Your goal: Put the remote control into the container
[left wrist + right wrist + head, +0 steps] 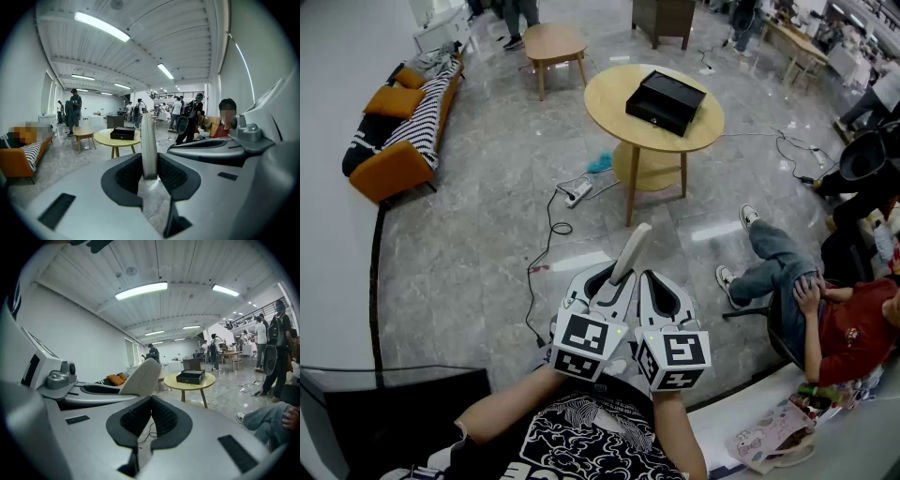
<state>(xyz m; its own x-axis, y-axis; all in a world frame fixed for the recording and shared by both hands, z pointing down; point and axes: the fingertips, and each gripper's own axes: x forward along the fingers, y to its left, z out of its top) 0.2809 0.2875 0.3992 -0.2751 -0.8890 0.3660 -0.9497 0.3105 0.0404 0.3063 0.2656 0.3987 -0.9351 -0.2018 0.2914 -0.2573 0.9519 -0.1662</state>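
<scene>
L gripper (612, 284) jaws pinch the remote control (633, 246), its tip sticking out. R gripper (151, 404) jaws pressed together, nothing btwn. Black container (666, 101) sits mid worktop (607, 94).

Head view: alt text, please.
The left gripper clamps a slim pale grey remote control, beside the empty right gripper. Ahead on the glossy grey floor, a round yellow wooden table carries a black rectangular container.

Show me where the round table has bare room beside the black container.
Widest bare patch: the table top left of the black container, out to the rim. Only thin strips lie right of it and along the near rim.
</scene>
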